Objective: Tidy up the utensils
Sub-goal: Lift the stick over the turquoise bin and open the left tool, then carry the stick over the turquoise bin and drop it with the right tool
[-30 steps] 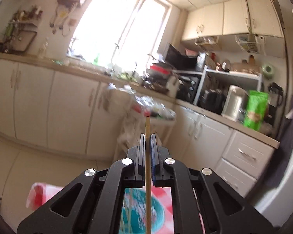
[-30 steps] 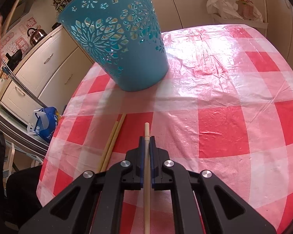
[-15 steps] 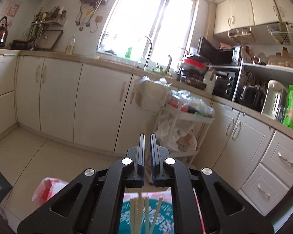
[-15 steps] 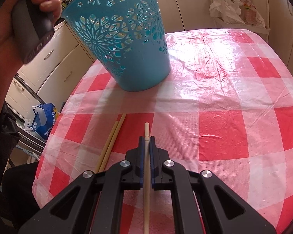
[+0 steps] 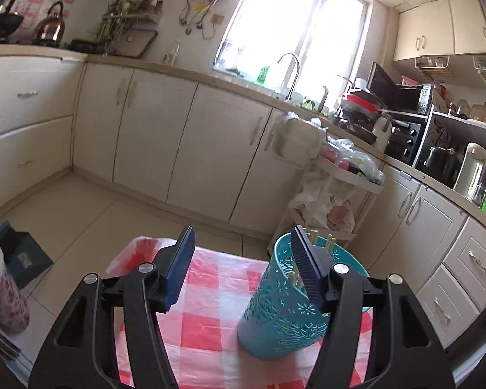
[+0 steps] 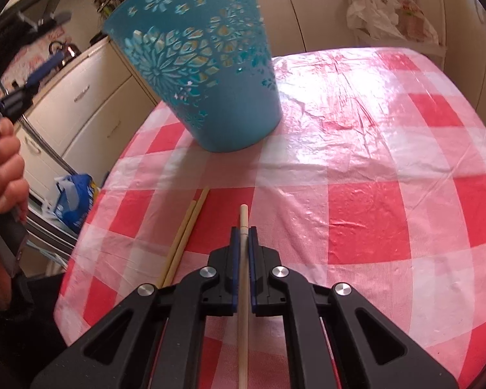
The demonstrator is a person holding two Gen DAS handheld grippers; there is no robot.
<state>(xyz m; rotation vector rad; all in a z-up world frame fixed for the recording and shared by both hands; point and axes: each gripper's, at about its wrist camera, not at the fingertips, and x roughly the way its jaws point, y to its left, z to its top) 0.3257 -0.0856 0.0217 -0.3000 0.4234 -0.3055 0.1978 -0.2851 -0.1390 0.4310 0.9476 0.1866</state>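
Watching the risks: two tools are working one small tabletop, and the margins are looking thin.
Left tool: its jaws are spreading apart with nothing between them, and its right finger is overlapping the rim of the teal cut-out basket in the left wrist view.
Basket risk: that finger is looking close enough to nudge the rim as the tool swings away, and a light plastic basket could be tipping or sliding on the glossy checked cloth.
Chopsticks in the basket: several tips are poking above the rim; any tilt would be spilling them back out.
Right tool: its jaws are pinching a single chopstick lengthwise, the tip sticking out ahead, low over the cloth.
Grip risk: a thin round stick held along its length could be rolling or sliding out during a lift or tilt.
Loose pair of chopsticks: they are lying side by side near the tabletop's left edge, just beside the right tool; a careless sweep could be knocking them to the floor.
Collision risk: the person's left hand is hovering at the edge of the right tool's likely path to the basket.
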